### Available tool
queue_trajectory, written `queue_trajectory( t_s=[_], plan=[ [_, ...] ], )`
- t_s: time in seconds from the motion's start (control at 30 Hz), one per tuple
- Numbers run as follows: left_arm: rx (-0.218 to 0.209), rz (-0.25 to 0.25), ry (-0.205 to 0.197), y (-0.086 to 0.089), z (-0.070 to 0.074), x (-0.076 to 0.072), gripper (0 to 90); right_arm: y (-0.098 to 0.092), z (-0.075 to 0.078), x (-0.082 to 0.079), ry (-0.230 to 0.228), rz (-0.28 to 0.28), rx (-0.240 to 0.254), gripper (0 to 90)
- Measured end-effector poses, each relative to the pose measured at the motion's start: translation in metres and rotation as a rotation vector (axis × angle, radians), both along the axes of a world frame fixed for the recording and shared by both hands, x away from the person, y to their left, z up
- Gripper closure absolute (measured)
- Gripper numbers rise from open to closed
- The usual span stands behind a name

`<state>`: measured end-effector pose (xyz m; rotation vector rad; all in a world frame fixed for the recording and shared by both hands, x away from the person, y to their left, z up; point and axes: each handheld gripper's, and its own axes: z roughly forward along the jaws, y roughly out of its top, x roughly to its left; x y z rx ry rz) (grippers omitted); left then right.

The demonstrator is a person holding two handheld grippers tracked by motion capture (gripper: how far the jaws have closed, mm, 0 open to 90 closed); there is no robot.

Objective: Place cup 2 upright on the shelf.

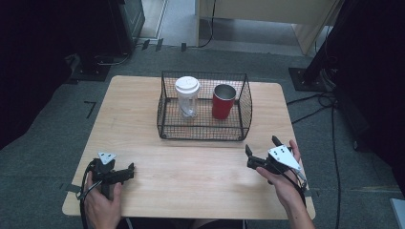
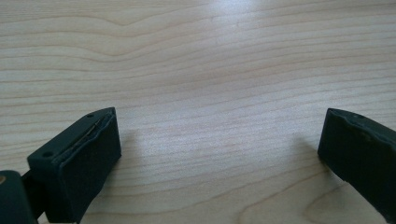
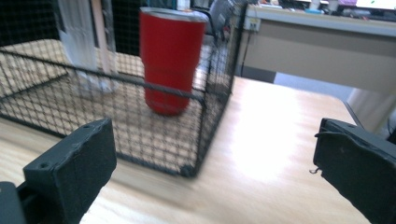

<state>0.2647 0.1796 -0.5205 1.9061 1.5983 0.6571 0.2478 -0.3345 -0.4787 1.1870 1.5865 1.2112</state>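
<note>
A black wire basket (image 1: 165, 119) stands at the middle back of the wooden table (image 1: 191, 167). Inside it a clear cup with a white lid (image 1: 186, 95) stands upright at the left, and a red tumbler (image 1: 223, 101) stands upright at the right. My left gripper (image 1: 129, 171) rests low at the table's front left, open, with bare wood between its jaws (image 2: 219, 126). At the front right my right gripper (image 1: 261, 147) is held open and empty, pointing toward the basket's near right corner (image 3: 201, 100). Through the mesh the right gripper view shows the red tumbler (image 3: 173, 60) and the clear cup (image 3: 88, 42).
Bare wood lies between the two grippers and in front of the basket. Cables (image 1: 315, 102) run over the grey floor to the right of the table. Dark stands and equipment (image 1: 95, 62) sit beyond the far left edge, with a light desk (image 3: 327, 42) behind.
</note>
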Motion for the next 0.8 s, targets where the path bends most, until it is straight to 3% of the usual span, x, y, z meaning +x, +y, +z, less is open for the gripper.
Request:
queue_trajectory(
  t_s=[0.33, 0.57, 0.8],
  plan=[
    [0.0, 0.0, 0.0, 0.0, 0.0, 0.0, 0.0, -0.036, -0.027, -0.021, 0.051, -0.086, 0.019, 0.0],
    [0.0, 0.0, 0.0, 0.0, 0.0, 0.0, 0.0, -0.056, -0.041, -0.035, 0.113, -0.138, -0.004, 0.0],
    [0.0, -0.001, 0.0, 0.0, 0.0, 0.0, 0.0, -0.066, -0.043, -0.045, 0.166, -0.175, 0.01, 0.7]
  ],
)
